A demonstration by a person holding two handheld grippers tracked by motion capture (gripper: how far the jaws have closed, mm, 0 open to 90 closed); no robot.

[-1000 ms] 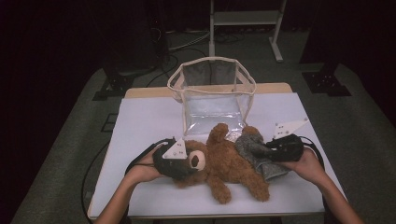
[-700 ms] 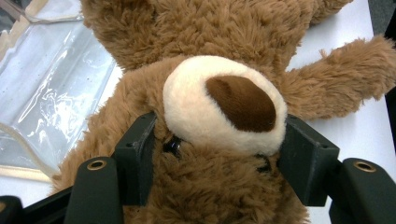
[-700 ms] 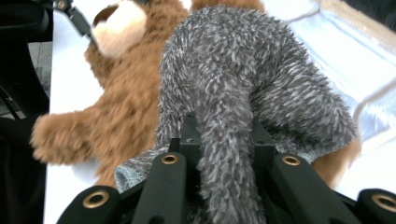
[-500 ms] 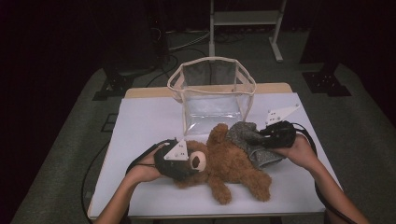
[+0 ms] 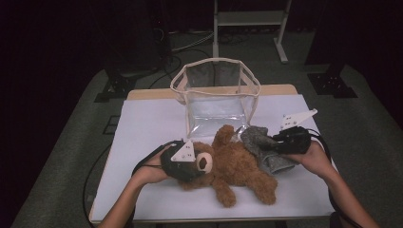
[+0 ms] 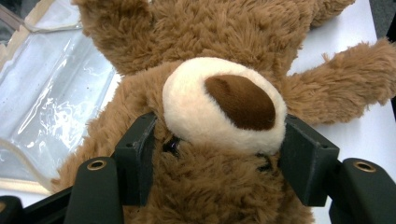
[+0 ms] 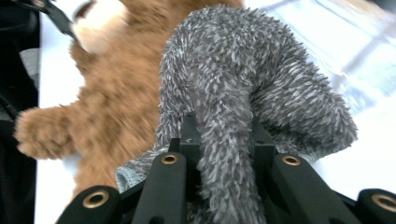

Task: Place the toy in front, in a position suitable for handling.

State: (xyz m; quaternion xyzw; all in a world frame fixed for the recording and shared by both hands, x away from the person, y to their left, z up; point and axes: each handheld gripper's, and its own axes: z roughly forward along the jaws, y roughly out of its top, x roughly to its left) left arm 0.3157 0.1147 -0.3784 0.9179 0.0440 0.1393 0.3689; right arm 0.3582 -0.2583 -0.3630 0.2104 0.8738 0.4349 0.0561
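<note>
Teddy bear: the brown teddy bear (image 5: 233, 166) lies on its back at the near middle of the table (image 5: 142, 128), head toward 9 o'clock, legs toward 5 o'clock.
Left gripper: my left gripper (image 6: 219, 158) has its jaws pinching the bear's head on either side of the cream muzzle (image 6: 224, 109); in the high view it sits at (image 5: 183, 164).
Right gripper: my right gripper (image 7: 224, 135) has its jaws pressed together on a fold of the grey fuzzy cloth (image 7: 247, 79), at 3 o'clock of the bear (image 5: 290, 140).
Handling, bear: I judge it light and squashy; the plush gives, so a grip on the head holds but the body will dangle and swing.
Handling, cloth: limp, shaggy, light; it will trail from whichever fold I pinch.
Where to hold: head or torso for the bear, a bunched fold for the cloth.
Around: a clear plastic bag (image 5: 216, 95) with a cream rim stands open at 12 o'clock, just behind the bear.
In the way: the cloth lies against the bear's upper arm and could drag on it; the bag's soft walls may fold in.
</note>
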